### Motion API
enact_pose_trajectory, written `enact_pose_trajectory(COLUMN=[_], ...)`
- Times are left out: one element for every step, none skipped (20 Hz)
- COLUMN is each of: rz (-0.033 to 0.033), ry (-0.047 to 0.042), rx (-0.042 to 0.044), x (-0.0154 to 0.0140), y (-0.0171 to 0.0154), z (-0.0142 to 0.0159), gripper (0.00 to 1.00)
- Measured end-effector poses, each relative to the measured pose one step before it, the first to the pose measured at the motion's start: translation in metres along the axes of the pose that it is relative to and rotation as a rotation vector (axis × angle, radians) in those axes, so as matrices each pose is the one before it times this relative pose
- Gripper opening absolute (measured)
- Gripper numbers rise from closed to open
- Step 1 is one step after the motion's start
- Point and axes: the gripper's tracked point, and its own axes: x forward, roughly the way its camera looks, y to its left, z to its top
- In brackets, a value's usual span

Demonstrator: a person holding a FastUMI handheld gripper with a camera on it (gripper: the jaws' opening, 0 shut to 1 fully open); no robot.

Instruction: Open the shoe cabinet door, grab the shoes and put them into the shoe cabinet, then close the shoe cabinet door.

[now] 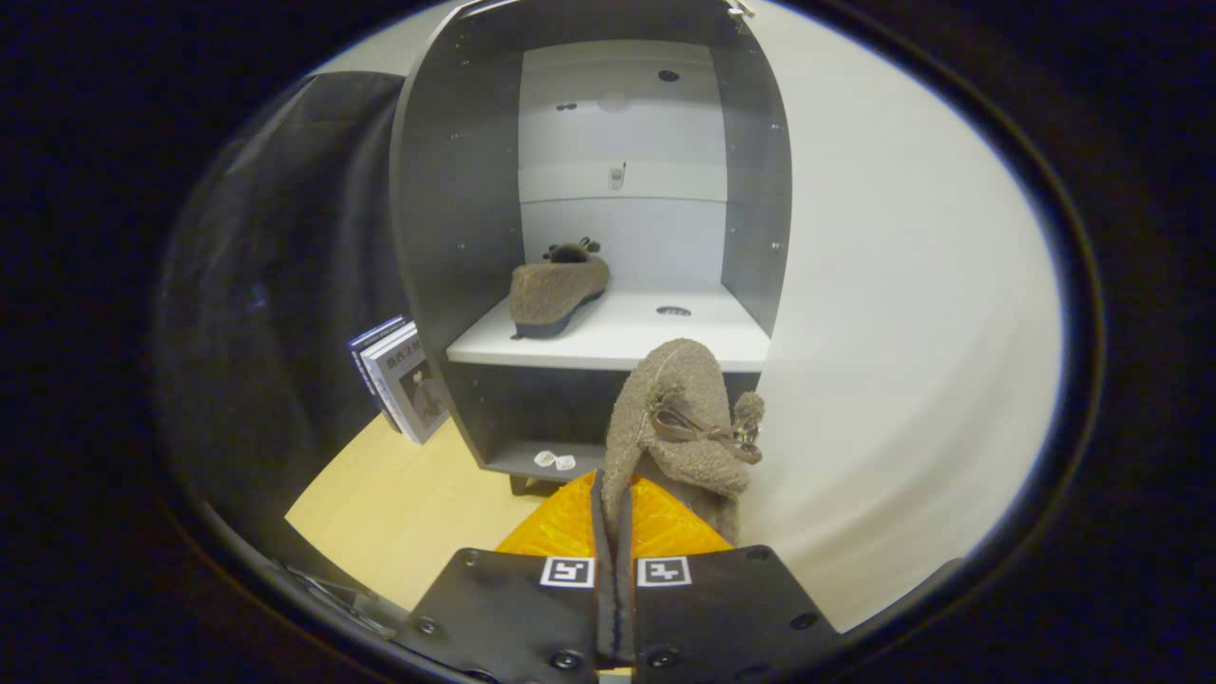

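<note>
Gripper (615, 513) clamps fuzzy shoe (679, 427) before open cabinet (589, 190); books (404, 375) alongside.

ahead of my claw (616, 532), the cabinet's white shelf (617, 342) carries one fuzzy brown shoe (556, 290) at its left, while two books (404, 380) stand on the wooden floor (408, 513) beside it.

Heel of held shoe (679, 427) hidden between the closed fingers of gripper (615, 518). Books (404, 378) partly hidden behind cabinet wall (446, 209). Two small pale bits (555, 461) on bottom shelf too small to identify.
</note>
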Motion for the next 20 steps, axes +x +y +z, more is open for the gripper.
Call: enact_pose_trajectory(rz=[-0.00795,-0.00746,-0.00838,-0.00816,-0.00646,-0.00627,-0.00340,-0.00481,-0.00609,-0.00669,-0.00473,-0.00076,-0.00022,-0.00251,-0.00424,-0.00581,-0.00679,-0.00240,-0.00073,-0.00642], ry=[-0.01379,-0.01395,-0.01223,-0.01637,-0.01803,-0.01610,-0.01701,-0.01833,-0.01737,-0.01578,-0.01211,-0.00899,-0.01023,-0.00003,0.00146,0.00059,0.00796,0.00526,0.00929,0.00477], rx=[-0.01641,-0.01385,-0.01596,-0.01499,-0.01432,-0.01372,-0.00904,-0.00622,-0.01084,-0.00997,-0.00450,-0.00058,-0.00047,-0.01099,-0.01983,-0.01980,-0.01785,-0.01248,-0.01266,-0.01173], x=[0.00329,0.00392,0.00577,0.00542,0.00710,0.00613,0.00899,0.01184,0.01244,0.01145,0.00984,0.01232,0.01168,0.01147,0.00883,0.01131,0.01049,0.00961,0.00583,0.00818], y=[-0.00138,-0.00026,0.00034,-0.00202,-0.00065,-0.00102,0.00056,0.00136,0.00146,0.00064,0.00070,0.00205,0.00314,0.00228,0.00093,0.00083,0.00038,0.00017,-0.00025,-0.00155], z=[0.01134,0.00994,0.00975,0.01045,0.01089,0.01026,0.01095,0.01019,0.01017,0.00839,0.00629,0.00668,0.00557,0.00145,-0.00054,0.00127,0.00042,0.00003,-0.00207,0.00168], gripper=[0.02,0.02,0.02,0.03,0.03,0.03,0.02,0.02,0.02,0.02,0.02,0.02,0.02,0.02,0.02,0.02,0.02,0.02,0.02,0.02])
